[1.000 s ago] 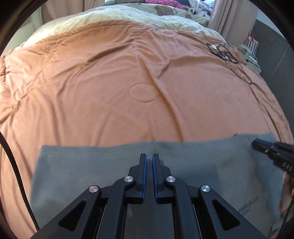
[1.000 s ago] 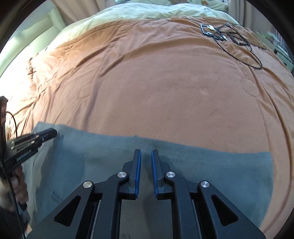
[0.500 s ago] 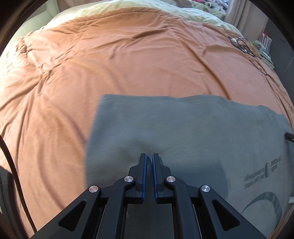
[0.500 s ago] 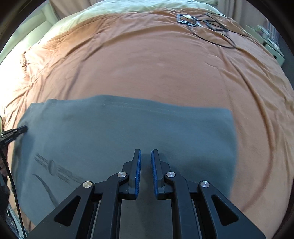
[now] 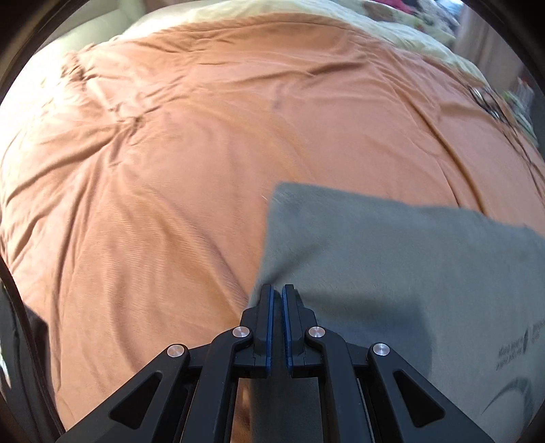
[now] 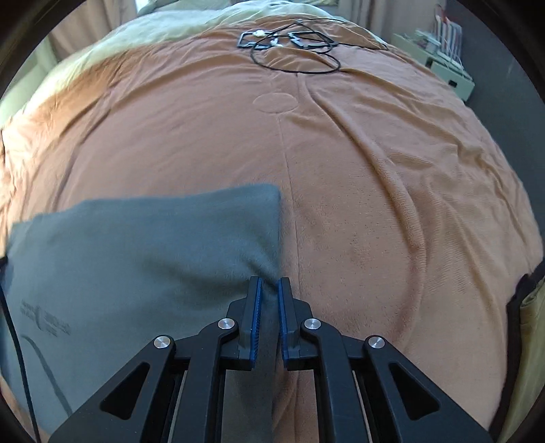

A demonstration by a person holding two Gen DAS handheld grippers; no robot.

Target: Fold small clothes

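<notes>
Left wrist view: grey shirt (image 5: 391, 272) now sits off to the right on the orange blanket (image 5: 170, 170) — half a sec ago it lay centred. Left gripper (image 5: 276, 293) pinches its left edge, right gripper (image 6: 269, 289) the right edge. Both grips look outward — prob. stretching it flat before folding.

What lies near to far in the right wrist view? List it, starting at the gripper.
right gripper shut on the grey garment → bare orange bedspread → round stitched circle → tangle of black cables → pale green bedding at the far edge.
</notes>
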